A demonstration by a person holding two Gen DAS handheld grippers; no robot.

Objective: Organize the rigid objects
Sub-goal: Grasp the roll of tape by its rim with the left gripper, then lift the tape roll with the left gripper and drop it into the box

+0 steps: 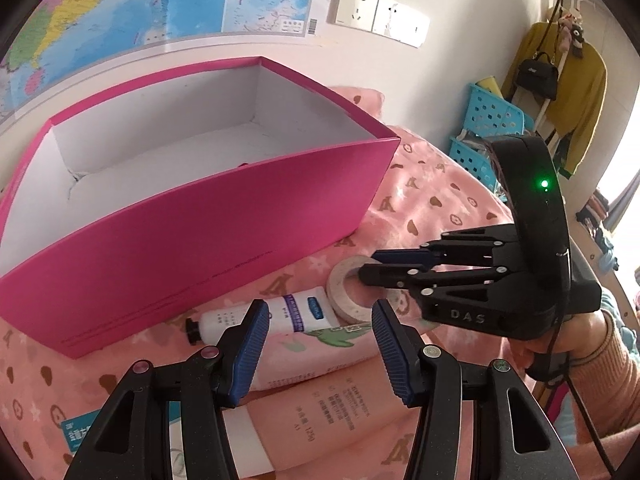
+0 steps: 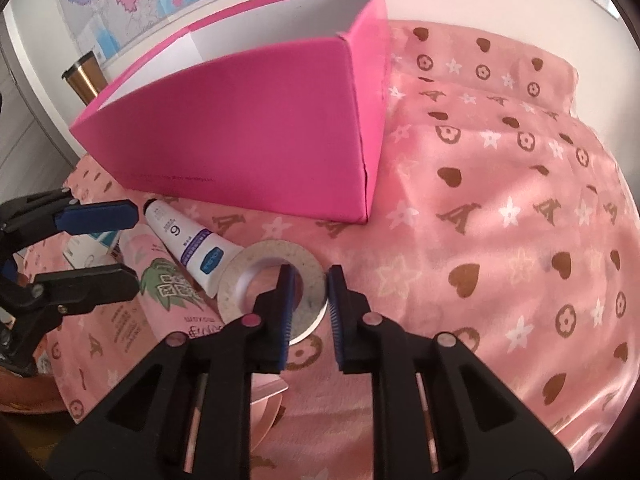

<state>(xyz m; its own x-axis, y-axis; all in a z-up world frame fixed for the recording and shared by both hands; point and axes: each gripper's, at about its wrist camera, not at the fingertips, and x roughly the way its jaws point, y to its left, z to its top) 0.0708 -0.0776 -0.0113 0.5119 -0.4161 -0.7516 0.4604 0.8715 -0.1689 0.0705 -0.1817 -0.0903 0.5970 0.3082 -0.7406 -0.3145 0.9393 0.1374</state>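
Note:
An open magenta box (image 1: 200, 248) (image 2: 240, 132) with a white inside stands on the pink patterned cloth. In front of it lie a white tube (image 1: 280, 312) (image 2: 188, 244) with a purple label and a pale tape roll (image 1: 340, 292) (image 2: 272, 250). My right gripper (image 2: 310, 280) (image 1: 368, 266) is shut on the tape roll, one finger in its hole and the other outside the ring. My left gripper (image 1: 320, 320) (image 2: 136, 248) stands open above a pink packet (image 1: 312, 356) (image 2: 160, 280) with a green drawing, and nothing is pressed between its pads.
A pink tube (image 1: 320, 412) and a blue-white carton (image 1: 80, 428) lie near the left gripper. A metal tumbler (image 2: 84, 76) stands behind the box. Blue baskets (image 1: 492, 116) and a coat rack with a yellow garment (image 1: 576, 92) are at the right. A sleeved hand (image 1: 592, 360) holds the right gripper.

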